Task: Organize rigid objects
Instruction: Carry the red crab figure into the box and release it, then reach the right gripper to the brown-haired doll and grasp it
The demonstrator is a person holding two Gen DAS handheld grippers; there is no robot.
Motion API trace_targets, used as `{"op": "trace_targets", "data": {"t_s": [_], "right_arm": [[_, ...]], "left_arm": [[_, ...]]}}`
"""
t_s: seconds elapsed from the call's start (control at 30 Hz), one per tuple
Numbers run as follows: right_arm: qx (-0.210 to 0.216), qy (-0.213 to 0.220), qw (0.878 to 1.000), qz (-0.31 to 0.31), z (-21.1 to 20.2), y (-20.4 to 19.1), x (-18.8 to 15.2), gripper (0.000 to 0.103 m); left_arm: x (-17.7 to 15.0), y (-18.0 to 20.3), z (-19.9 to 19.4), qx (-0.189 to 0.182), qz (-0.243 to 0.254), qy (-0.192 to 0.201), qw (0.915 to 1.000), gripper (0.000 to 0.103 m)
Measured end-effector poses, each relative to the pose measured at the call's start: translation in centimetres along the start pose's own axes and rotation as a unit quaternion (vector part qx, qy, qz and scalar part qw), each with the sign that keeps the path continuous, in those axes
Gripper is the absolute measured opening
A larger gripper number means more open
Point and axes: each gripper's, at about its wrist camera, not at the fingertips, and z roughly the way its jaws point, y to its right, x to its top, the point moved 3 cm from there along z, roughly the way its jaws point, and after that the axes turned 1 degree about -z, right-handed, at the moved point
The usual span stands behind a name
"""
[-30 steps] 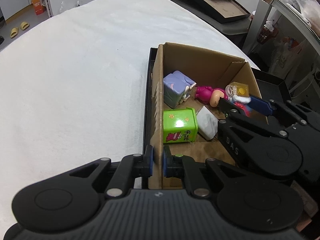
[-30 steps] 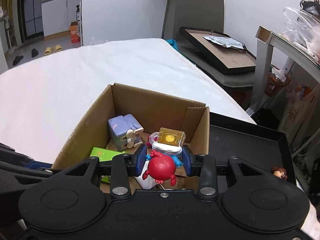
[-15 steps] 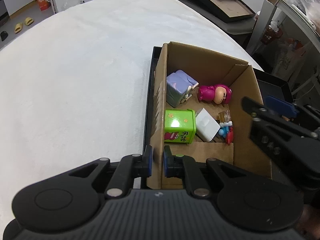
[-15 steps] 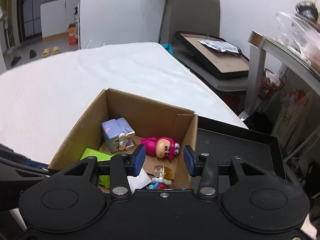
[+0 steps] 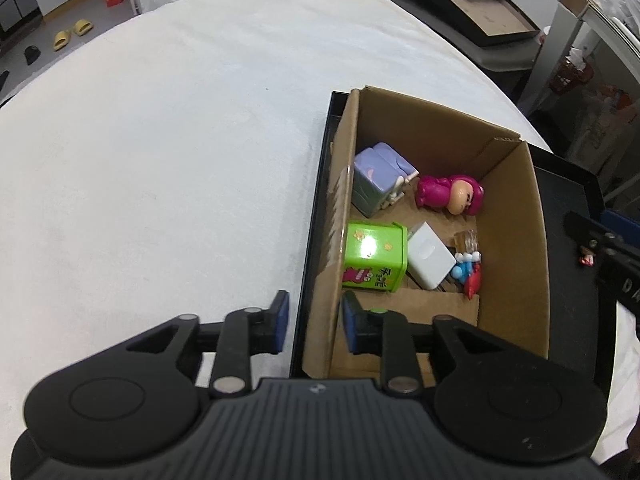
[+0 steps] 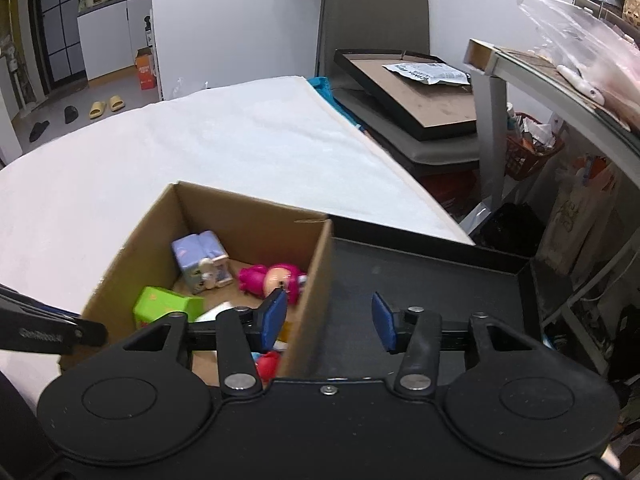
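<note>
A cardboard box (image 5: pixel 516 216) stands in the left part of a black tray (image 6: pixel 424 268). It holds a purple cube toy (image 5: pixel 380 176), a pink doll (image 5: pixel 448 194), a green tin (image 5: pixel 374 256), a white block (image 5: pixel 430 256) and a red and blue crab toy (image 5: pixel 468 272) with a clear cap. My left gripper (image 5: pixel 312 320) is open, its jaws either side of the box's left wall near the front corner, not touching it. My right gripper (image 6: pixel 330 320) is open and empty, its jaws either side of the box's right wall (image 6: pixel 316 288).
The tray rests on a white cloth-covered table (image 5: pixel 160 160). A small red and brown figure (image 5: pixel 586 258) lies in the tray right of the box. Beyond the table stand a chair with framed boards (image 6: pixel 412 84) and a cluttered side table (image 6: pixel 560 76).
My right gripper let go of the crab toy, which now lies in the box, and moved right while opening wider. My left gripper opened off the box's left wall.
</note>
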Motion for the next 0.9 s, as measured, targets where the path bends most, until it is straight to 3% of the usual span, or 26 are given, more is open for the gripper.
{"op": "trace_targets", "data": {"t_s": [0.17,0.3,0.6,0.9], "right_arm": [[-0.008,-0.005,1.0,0.015,0.9,2.8,0.3,0.058],[-0.018,-0.007,0.999,0.032,1.8,4.4,0.1,0.076],[-0.027,-0.027,0.997,0.065,3.7,7.0,-1.5,0.079],[-0.067,-0.034,0.993,0.092,5.0,10.4,-2.5,0.079]], "left_arm": [[0.2,0.4,0.2,0.016,-0.004,-0.001,0.9999,0.044],[0.1,0.9,0.4,0.031,0.002,0.001,0.9995,0.05],[-0.1,2.1,1.2,0.082,0.004,0.0,0.9967,0.052],[-0.5,2.9,2.1,0.112,0.001,-0.003,0.9937,0.052]]}}
